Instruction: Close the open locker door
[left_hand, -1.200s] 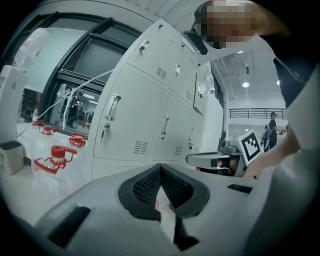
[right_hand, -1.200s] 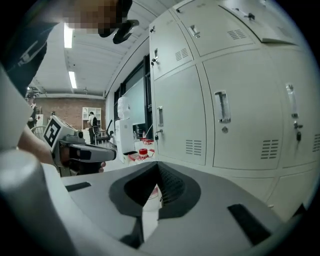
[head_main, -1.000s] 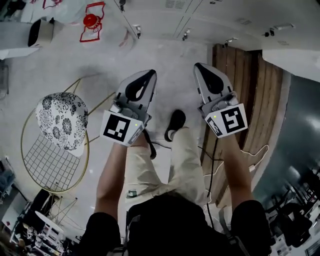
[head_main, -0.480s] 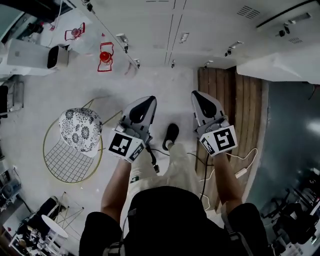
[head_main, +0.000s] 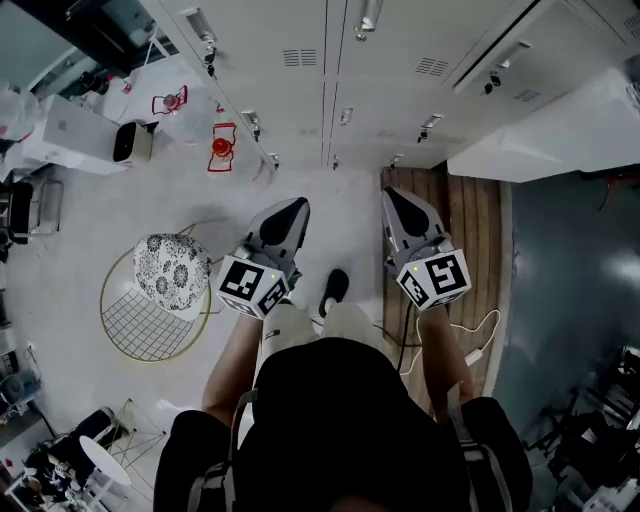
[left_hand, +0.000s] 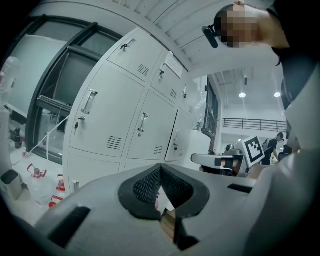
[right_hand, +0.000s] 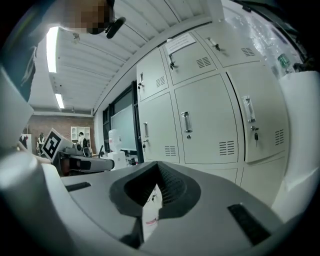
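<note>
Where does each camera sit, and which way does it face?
Head view: on the person's head, looking steeply down at the floor and lockers; shows both forearms, a shoe, the left tongs and right tongs.
Left gripper view: on the left tongs, facing the lockers; shows its own shut jaws.
Right gripper view: on the right tongs, facing the lockers; shows its own shut jaws.
Shared: both gripper views see the white lockers, and each sees the other's marker cube.

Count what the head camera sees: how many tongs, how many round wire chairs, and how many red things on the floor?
Tongs: 2 (left tongs, right tongs)
Wire chair: 1
Red things: 2 (farther red thing, nearer red thing)
Total: 5
</note>
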